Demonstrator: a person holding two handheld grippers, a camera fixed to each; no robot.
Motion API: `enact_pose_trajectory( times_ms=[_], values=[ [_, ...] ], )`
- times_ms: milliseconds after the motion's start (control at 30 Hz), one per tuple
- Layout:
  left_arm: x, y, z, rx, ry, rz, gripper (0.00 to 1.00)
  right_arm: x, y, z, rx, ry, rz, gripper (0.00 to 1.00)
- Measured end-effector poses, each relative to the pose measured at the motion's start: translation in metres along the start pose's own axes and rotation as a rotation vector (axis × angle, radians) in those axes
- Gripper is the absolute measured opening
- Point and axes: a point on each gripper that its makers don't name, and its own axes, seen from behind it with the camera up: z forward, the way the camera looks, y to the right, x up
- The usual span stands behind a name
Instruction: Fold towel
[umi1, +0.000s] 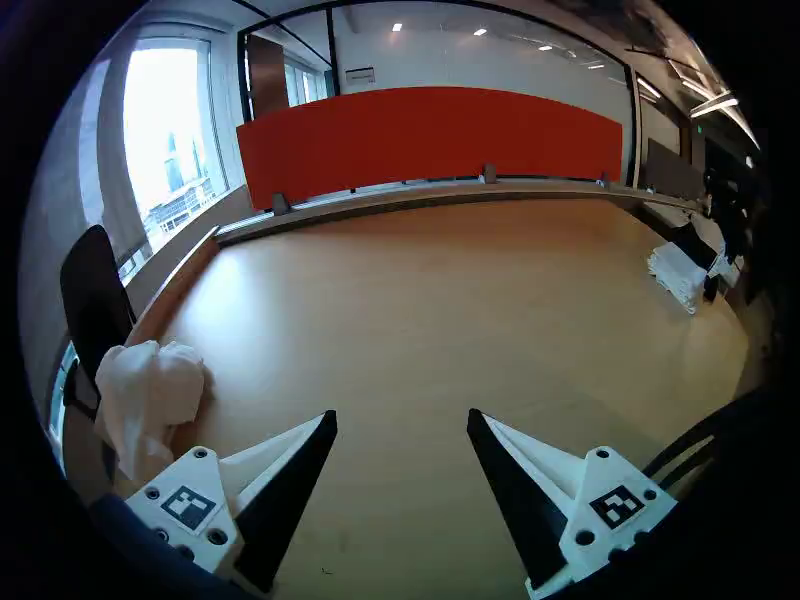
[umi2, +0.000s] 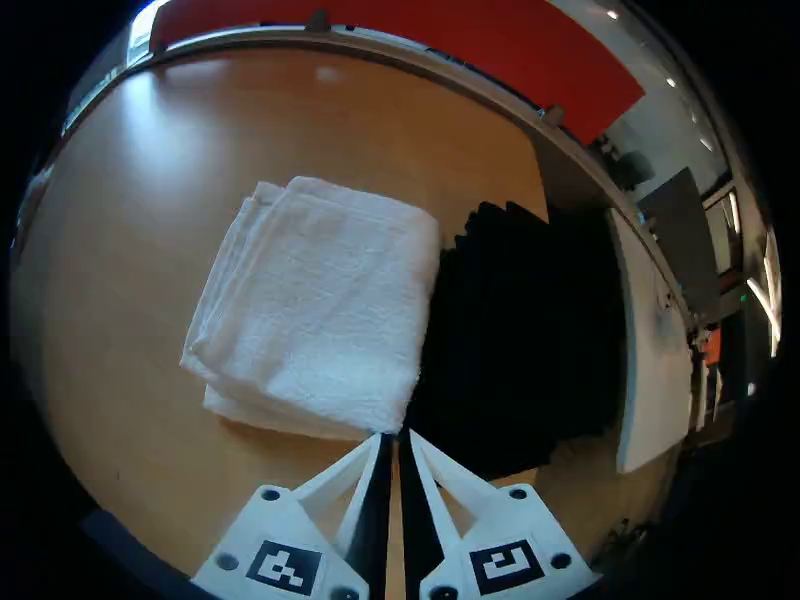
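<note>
A folded towel (umi2: 315, 310) lies on the table (umi2: 120, 200), and both claws hold nothing.

In the right gripper view, the right claw (umi2: 395, 437) is almost closed, with only a thin slit between its fingers. Its tips are just by the near edge of the white towel. A black stack (umi2: 520, 340) lies touching the towel's side. In the left gripper view, the left claw (umi1: 400, 415) is wide open over bare wood. A crumpled towel (umi1: 145, 400) sits at the table's edge beside it, near a dark chair (umi1: 95, 300). A red screen (umi1: 430, 140) stands along the far side.
</note>
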Motion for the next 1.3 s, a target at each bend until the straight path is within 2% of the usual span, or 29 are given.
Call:
enact_pose_trajectory(
  times_ms=[333, 433, 500, 667, 867, 1100, 1300],
  values=[
    [0.001, 0.0, 0.0, 0.0, 0.0, 0.001, 0.97, -0.005, -0.004, 0.001, 0.008, -0.007, 0.008, 0.05],
    [0.001, 0.0, 0.0, 0.0, -0.001, 0.001, 0.97, -0.006, -0.004, 0.001, 0.008, -0.007, 0.012, 0.09],
    [0.001, -0.001, 0.001, 0.0, -0.002, 0.001, 0.97, -0.007, -0.005, 0.0, 0.008, -0.007, 0.014, 0.17],
    [0.002, 0.0, 0.001, -0.002, 0.002, -0.002, 0.97, -0.008, -0.011, -0.003, 0.02, 0.001, 0.008, 0.63],
    [0.004, 0.001, 0.001, -0.005, 0.006, -0.001, 0.97, -0.004, -0.019, -0.008, 0.039, 0.025, 0.026, 0.85],
    [0.004, -0.001, -0.001, -0.004, 0.011, -0.003, 0.97, 0.003, -0.026, -0.013, 0.046, 0.048, 0.05, 0.86],
    [0.004, -0.003, -0.003, -0.001, 0.015, -0.007, 0.97, 0.007, -0.033, -0.013, 0.058, 0.058, 0.103, 0.86]
  ],
)
